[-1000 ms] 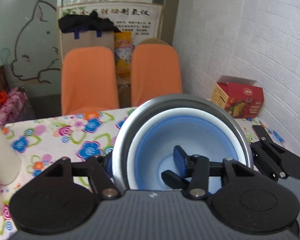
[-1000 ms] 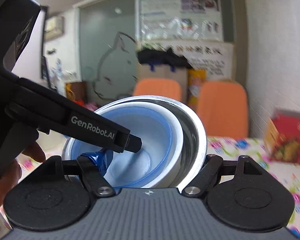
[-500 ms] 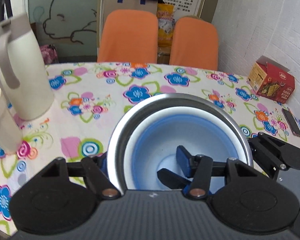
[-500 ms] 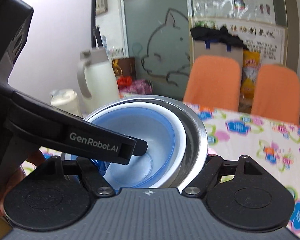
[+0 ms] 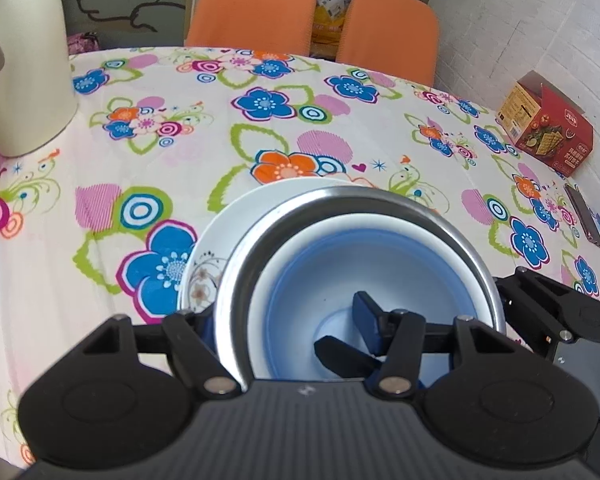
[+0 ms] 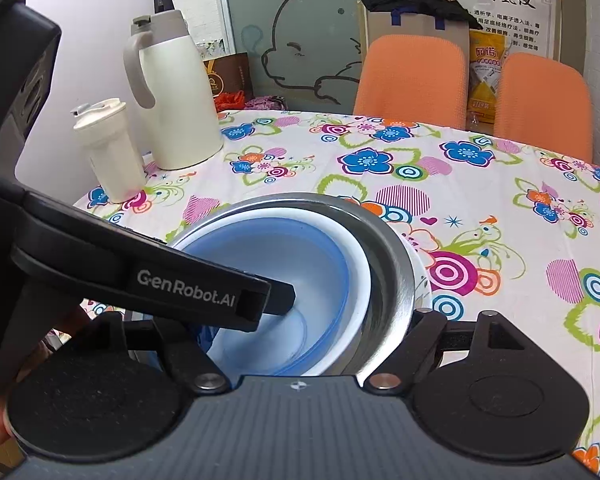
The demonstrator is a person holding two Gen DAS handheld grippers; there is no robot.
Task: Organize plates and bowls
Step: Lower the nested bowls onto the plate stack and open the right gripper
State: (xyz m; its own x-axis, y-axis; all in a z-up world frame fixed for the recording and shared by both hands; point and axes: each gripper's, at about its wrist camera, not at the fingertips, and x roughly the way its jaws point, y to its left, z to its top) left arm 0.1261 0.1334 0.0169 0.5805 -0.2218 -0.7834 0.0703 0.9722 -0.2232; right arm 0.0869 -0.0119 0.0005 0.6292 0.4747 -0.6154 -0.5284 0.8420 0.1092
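Compared to a second ago the whole bowl stack has dropped from up in front of the chairs to low over the table, and now there's a white plate (image 5: pixel 216 240) showing underneath it; the left gripper (image 5: pixel 288 328) is clenched on the near rim of the steel bowl (image 5: pixel 380 196), one finger outside the wall and one reaching down inside; the right gripper (image 6: pixel 308 332) grips the same stack from the other side, its left finger inside the bowls and its right finger outside the steel wall; nested in the steel bowl is a white bowl (image 5: pixel 340 224), and inside that a blue bowl (image 5: pixel 360 256); the stack sits over the plate, which has a small floral print and pokes out on the left and far side in the left wrist view; can't tell if the bowl is actually touching it; further out, on the flowery tablecloth (image 5: pixel 188 128), a cream thermos jug (image 6: pixel 172 92) and a cream tumbler (image 6: pixel 108 152) stand together at the left edge; a red cracker box (image 5: pixel 548 124) and a dark phone (image 5: pixel 584 216) sit well off to the right by the wall; two orange chairs (image 6: pixel 412 76) stand behind the table.
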